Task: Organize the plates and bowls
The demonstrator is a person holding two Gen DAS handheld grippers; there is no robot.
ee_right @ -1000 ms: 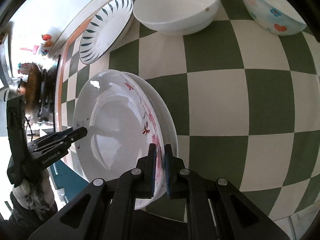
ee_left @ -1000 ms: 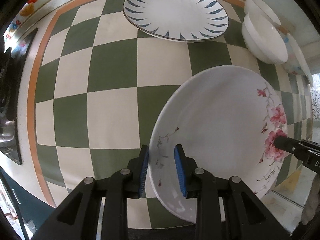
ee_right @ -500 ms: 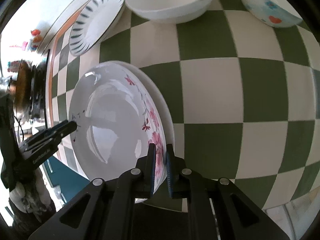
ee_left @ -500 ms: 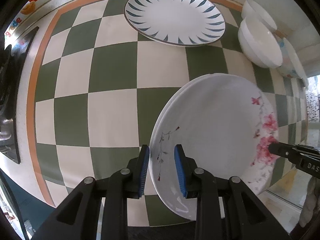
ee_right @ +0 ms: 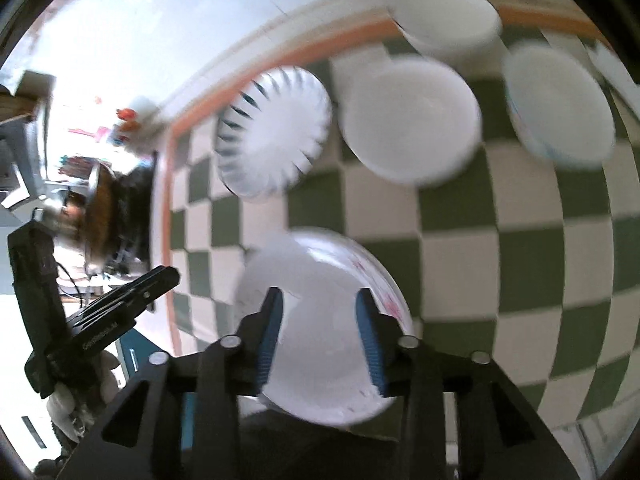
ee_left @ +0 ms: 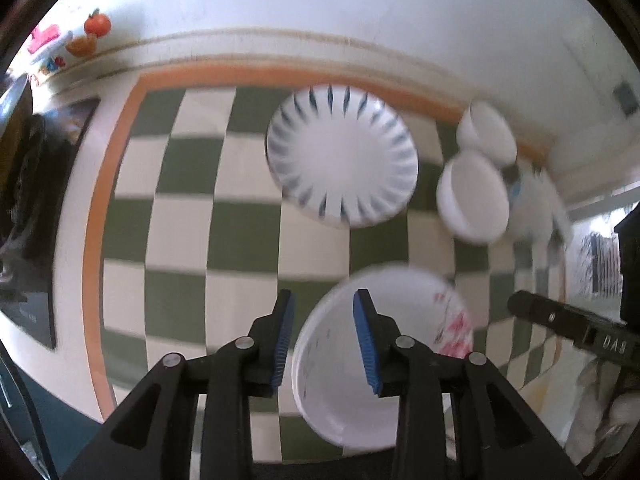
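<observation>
Green-and-cream checked cloth carries everything; a blue-petalled plate lies toward the wall, white bowls beside it; the floral plate rests near the front edge; left gripper and right gripper both hang spread above it, pinching nothing.

Each gripper is black with silver screws, blue ribbed pads and white lettering.

- The left gripper and right gripper are now standing open, having released the floral plate.
- Both are pulling back above it.
</observation>
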